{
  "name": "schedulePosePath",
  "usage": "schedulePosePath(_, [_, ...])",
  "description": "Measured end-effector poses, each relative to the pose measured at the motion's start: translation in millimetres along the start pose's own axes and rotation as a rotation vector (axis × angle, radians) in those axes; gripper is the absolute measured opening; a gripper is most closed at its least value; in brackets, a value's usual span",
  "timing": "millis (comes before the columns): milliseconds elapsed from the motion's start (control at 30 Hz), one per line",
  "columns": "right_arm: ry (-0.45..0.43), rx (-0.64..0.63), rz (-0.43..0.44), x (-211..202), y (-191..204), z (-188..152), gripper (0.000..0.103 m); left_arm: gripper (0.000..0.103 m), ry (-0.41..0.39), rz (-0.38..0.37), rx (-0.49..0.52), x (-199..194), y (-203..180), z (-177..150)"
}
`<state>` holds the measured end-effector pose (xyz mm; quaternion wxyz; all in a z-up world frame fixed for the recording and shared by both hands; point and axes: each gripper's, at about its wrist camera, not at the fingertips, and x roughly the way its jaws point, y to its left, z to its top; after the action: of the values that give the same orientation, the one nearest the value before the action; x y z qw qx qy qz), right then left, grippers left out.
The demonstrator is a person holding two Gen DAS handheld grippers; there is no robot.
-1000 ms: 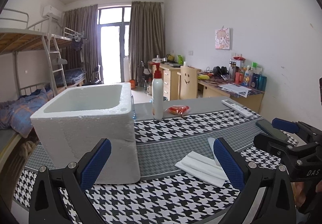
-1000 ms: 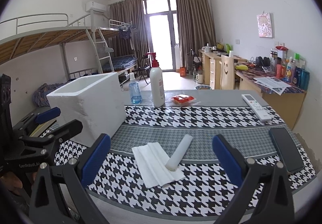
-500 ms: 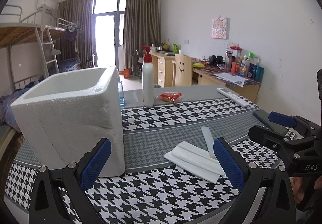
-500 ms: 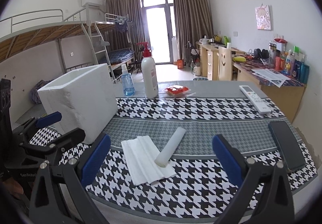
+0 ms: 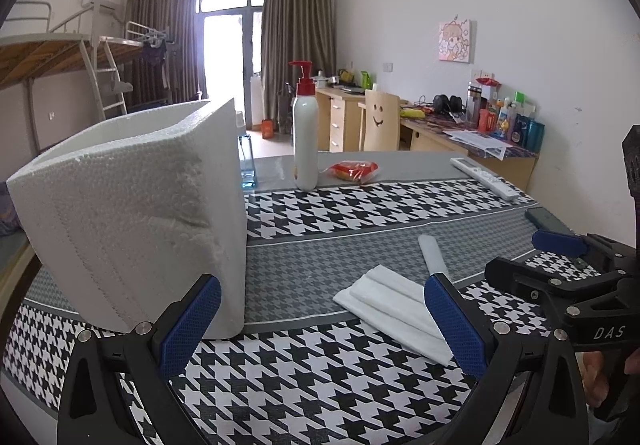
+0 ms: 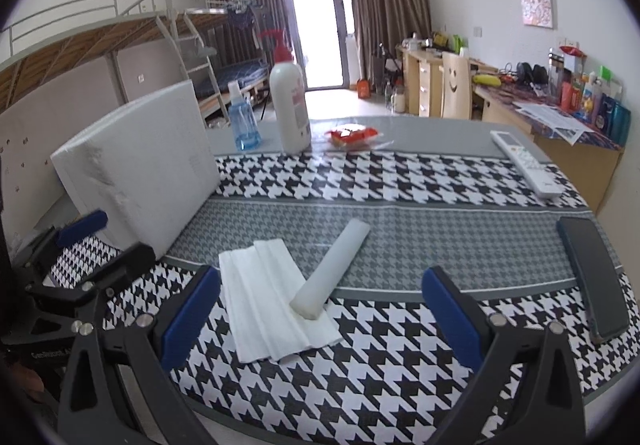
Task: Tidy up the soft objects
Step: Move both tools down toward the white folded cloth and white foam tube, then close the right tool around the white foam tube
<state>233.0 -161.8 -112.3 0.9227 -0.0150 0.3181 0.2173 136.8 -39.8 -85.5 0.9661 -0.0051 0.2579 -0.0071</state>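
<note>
A folded white cloth point(image 6: 272, 301) lies on the houndstooth tablecloth near the front edge, with a white foam roll point(image 6: 332, 269) resting partly on it. Both show in the left wrist view too, the cloth point(image 5: 392, 309) and the roll point(image 5: 432, 257). A white foam box point(image 5: 132, 221) stands open-topped at the left; it also shows in the right wrist view point(image 6: 140, 165). My left gripper point(image 5: 320, 325) is open and empty, low in front of the box and cloth. My right gripper point(image 6: 320, 313) is open and empty, just before the cloth and roll.
At the back of the table stand a white pump bottle point(image 6: 290, 105), a blue spray bottle point(image 6: 242, 121) and a red snack packet point(image 6: 352, 135). A white remote point(image 6: 524, 163) and a dark phone point(image 6: 596, 277) lie at the right. Desks and a bunk bed stand beyond.
Both grippers have come lower and closer to the table. The box, cloth and roll look larger. Nothing on the table has moved and both grippers stay open.
</note>
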Motion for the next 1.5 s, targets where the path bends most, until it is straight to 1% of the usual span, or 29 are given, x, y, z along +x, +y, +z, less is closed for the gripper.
schedulePosePath(100, [0.021, -0.002, 0.002, 7.9, 0.0, 1.5, 0.102, 0.102, -0.01, 0.024, 0.005, 2.5, -1.0, 0.3])
schedulePosePath(167, [0.029, 0.006, 0.007, 11.6, -1.9, 2.5, 0.101, 0.102, -0.006, 0.025, 0.001, 6.2, 0.1, 1.0])
schedulePosePath(200, [0.034, 0.01, 0.008, 13.2, -2.8, 3.2, 0.1, 0.102, 0.001, 0.027, 0.001, 8.8, 0.7, 1.4])
schedulePosePath(267, [0.054, 0.013, 0.008, 18.3, -4.3, 3.3, 0.095, 0.102, 0.019, 0.032, 0.0, 15.4, 1.6, 1.8])
schedulePosePath(333, [0.081, 0.017, 0.01, 25.1, -5.7, 2.9, 0.087, 0.102, 0.039, 0.037, -0.002, 21.2, 3.0, 1.1])
schedulePosePath(400, [0.106, 0.025, 0.021, 32.1, -5.8, 2.0, 0.082, 0.102, 0.05, 0.042, -0.006, 24.6, 4.6, 1.4])
schedulePosePath(467, [0.127, 0.019, 0.022, 37.2, -3.3, 0.6, 0.079, 0.102, 0.062, 0.045, -0.004, 26.3, 4.5, 1.5])
schedulePosePath(533, [0.139, 0.013, 0.021, 40.5, -1.9, -0.6, 0.07, 0.102, 0.069, 0.045, 0.002, 27.4, 3.2, 0.6])
schedulePosePath(633, [0.168, 0.024, 0.027, 48.1, -2.8, -2.1, 0.061, 0.102, 0.076, 0.042, 0.001, 28.8, 2.7, -0.3])
schedulePosePath(733, [0.179, 0.021, 0.03, 52.6, -1.8, -3.3, 0.054, 0.102, 0.077, 0.036, 0.005, 28.4, 1.9, -1.5])
schedulePosePath(867, [0.203, 0.014, 0.034, 58.9, 0.5, -4.0, 0.048, 0.102, 0.081, 0.04, 0.0, 28.0, 1.8, -3.3])
schedulePosePath(933, [0.216, 0.013, 0.035, 62.7, 0.7, -4.7, 0.041, 0.102, 0.08, 0.041, 0.003, 27.8, 2.0, -3.7])
schedulePosePath(1000, [0.221, 0.007, 0.031, 64.6, 1.2, -5.0, 0.038, 0.102, 0.083, 0.043, 0.003, 28.1, 1.8, -4.2])
schedulePosePath(1167, [0.229, -0.003, 0.032, 64.4, 1.8, -5.0, 0.037, 0.102, 0.09, 0.046, 0.012, 29.7, -3.1, -6.1])
schedulePosePath(1233, [0.227, -0.009, 0.033, 64.0, 1.4, -5.2, 0.031, 0.102, 0.093, 0.042, 0.015, 30.6, -5.1, -6.2])
schedulePosePath(1333, [0.227, -0.013, 0.04, 62.3, -0.7, -5.9, 0.024, 0.102, 0.101, 0.04, 0.019, 32.3, -8.6, -6.3])
schedulePosePath(1500, [0.197, -0.023, 0.047, 50.5, -4.6, -4.0, 0.023, 0.102, 0.107, 0.03, 0.026, 35.6, -17.4, -3.2])
